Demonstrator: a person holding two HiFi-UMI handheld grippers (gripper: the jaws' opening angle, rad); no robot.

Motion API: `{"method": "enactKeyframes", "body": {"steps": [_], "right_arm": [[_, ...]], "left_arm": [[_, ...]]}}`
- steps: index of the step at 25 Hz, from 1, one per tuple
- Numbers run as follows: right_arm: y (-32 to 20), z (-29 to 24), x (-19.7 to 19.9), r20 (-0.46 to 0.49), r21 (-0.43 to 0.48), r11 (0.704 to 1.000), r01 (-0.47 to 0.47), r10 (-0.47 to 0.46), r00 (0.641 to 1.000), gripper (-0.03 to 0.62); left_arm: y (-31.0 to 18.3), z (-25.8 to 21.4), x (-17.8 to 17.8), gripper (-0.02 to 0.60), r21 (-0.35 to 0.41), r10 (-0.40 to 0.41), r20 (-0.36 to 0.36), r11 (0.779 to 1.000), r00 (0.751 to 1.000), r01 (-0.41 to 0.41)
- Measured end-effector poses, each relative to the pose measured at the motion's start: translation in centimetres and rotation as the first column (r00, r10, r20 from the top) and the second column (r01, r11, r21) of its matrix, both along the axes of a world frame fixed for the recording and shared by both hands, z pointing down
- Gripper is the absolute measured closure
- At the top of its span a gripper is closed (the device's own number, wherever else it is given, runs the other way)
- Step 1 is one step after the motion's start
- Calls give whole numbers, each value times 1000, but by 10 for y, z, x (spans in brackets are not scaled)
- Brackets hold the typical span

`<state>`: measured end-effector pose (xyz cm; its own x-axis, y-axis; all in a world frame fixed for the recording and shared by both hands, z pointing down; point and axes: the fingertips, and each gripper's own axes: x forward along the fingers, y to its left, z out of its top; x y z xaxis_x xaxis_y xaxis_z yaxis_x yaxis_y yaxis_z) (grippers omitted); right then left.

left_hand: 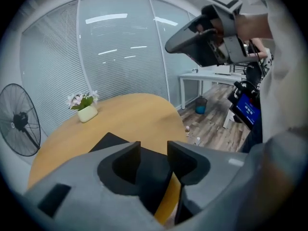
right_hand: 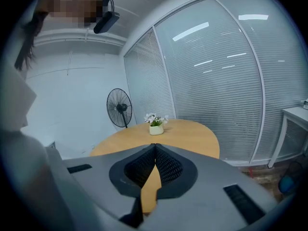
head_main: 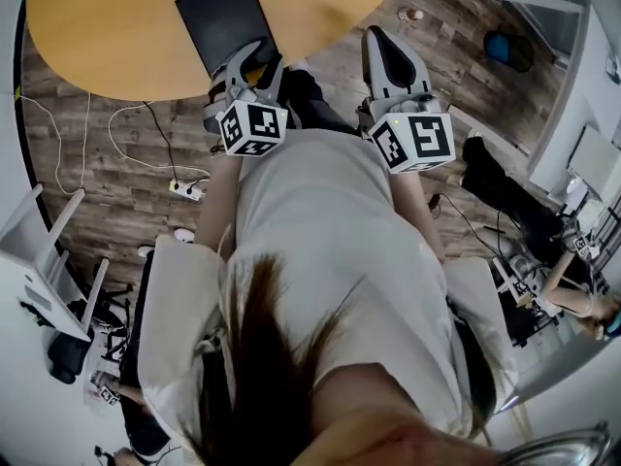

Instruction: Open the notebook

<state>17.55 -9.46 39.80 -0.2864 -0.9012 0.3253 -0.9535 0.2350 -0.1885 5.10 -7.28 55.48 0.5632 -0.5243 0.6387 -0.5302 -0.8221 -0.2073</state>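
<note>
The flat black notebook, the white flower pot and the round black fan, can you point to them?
Flat black notebook [head_main: 225, 17]: head view, middle of its cover.
White flower pot [left_hand: 87, 113]: left gripper view, front of the pot.
Round black fan [right_hand: 119, 108]: right gripper view, its hub.

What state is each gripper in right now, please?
Left gripper: open, jaws apart, gripping nothing; the black notebook lies beyond them.
Right gripper: closed, holding nothing.
</note>
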Motion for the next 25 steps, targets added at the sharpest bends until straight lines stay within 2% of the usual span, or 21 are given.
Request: {"method": "enactKeyframes", "body": {"steps": [5,15,25], "right_arm": [[8,5,5,6,-14,1000,-23,23,1000,592],[19,2,7,6,-16,998,-58,58,998,592],[16,5,10,0,-19,998,-57,57,998,592]], "left_arm": [[7,22,10,374,-24,68,75,998,995,-66],[11,38,10,357,-16,127,178,992,976,-127],[4,36,9,351,-29,97,179,995,979,-94]]}}
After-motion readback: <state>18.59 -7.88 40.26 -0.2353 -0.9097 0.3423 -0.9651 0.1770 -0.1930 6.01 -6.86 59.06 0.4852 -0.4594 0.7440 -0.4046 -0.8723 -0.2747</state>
